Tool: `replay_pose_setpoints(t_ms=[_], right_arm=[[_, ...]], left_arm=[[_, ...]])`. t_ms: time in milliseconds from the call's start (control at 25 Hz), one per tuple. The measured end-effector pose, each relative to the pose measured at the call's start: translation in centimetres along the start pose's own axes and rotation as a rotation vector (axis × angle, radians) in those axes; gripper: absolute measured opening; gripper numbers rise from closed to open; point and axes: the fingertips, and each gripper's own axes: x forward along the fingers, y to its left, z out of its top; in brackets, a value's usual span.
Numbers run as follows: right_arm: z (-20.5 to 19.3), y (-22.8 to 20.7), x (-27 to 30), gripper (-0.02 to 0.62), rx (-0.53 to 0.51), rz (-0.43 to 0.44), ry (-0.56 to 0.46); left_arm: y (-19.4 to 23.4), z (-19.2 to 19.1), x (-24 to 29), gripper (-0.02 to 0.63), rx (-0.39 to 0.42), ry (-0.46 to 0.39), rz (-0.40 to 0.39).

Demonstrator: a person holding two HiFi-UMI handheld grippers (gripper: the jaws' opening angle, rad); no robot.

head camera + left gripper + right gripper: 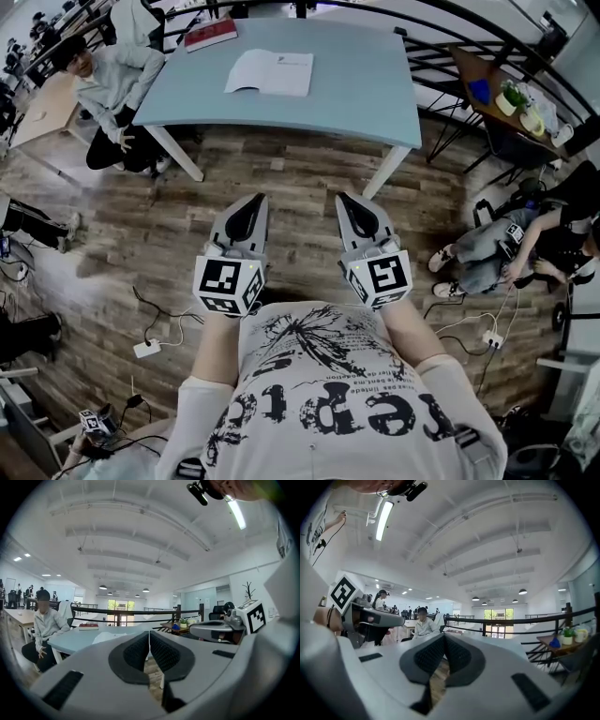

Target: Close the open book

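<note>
shirt [328,384] lettering unreadable; open book [270,72] heading too small.

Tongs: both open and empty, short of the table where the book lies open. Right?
No: left tongs and right tongs are shut, pads together, per the two gripper views. Empty, and short of the table with the open book.
</note>
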Motion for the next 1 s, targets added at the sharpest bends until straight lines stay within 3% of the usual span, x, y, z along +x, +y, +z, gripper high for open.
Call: replay_pose_setpoints(t_ms=[600,1000], right_arm=[[-0.4,-1.1,1.2,0.009,0.067,-0.014,-0.016],[-2.7,-0.9,6.6,0.011,0.066,-0.028,0.028]], left_arm=[[1.1,-0.8,1.0,0.021,-0.012,0.006,-0.005],[6.1,-2.6,4.1,0.021,-0.03,0.018,-0.017]])
